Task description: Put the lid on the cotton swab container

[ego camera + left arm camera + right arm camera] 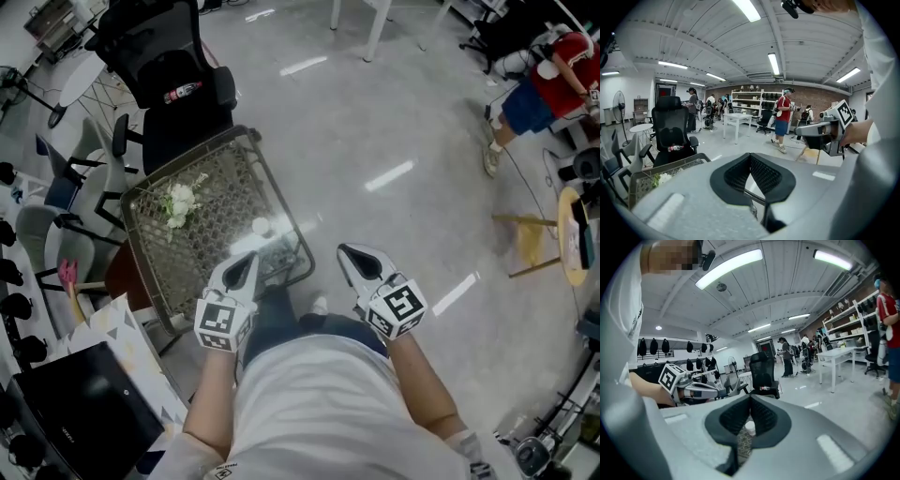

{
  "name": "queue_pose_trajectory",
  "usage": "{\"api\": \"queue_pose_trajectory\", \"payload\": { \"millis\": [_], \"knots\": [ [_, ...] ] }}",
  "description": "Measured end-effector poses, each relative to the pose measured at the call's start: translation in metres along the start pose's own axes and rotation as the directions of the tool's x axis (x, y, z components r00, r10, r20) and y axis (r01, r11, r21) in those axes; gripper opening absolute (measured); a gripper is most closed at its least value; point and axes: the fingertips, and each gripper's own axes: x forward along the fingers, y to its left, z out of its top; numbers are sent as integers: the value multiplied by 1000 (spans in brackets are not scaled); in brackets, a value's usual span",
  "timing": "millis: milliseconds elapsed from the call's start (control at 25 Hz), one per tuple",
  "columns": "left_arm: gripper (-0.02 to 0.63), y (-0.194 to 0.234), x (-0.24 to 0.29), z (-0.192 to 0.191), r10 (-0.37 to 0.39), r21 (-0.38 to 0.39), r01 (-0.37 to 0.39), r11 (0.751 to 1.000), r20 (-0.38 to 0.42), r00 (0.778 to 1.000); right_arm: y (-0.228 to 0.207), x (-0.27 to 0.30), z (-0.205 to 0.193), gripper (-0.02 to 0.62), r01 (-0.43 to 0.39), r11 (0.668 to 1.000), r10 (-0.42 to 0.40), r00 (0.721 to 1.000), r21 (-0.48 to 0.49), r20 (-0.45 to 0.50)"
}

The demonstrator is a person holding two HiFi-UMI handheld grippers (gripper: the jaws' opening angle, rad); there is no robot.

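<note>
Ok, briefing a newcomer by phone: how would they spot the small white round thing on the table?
Find the black office chair; before it stands a table with a patterned top. The small white round object sits alone near its right edge, unlike the leafy flowers further left.

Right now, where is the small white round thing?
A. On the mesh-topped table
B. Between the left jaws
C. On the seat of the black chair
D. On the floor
A: the small white round thing rests on the mesh-topped table, ahead of both grippers and touched by neither.
</note>
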Motion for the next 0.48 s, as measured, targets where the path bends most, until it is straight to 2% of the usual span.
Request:
{"api": "queue_pose_trajectory", "payload": {
  "millis": [480],
  "knots": [
    [9, 62, 47, -57, -94, -53, 88, 995, -113, 989, -8, 78, -26, 3, 32, 999, -30, 987, 5, -159]
  ]
}}
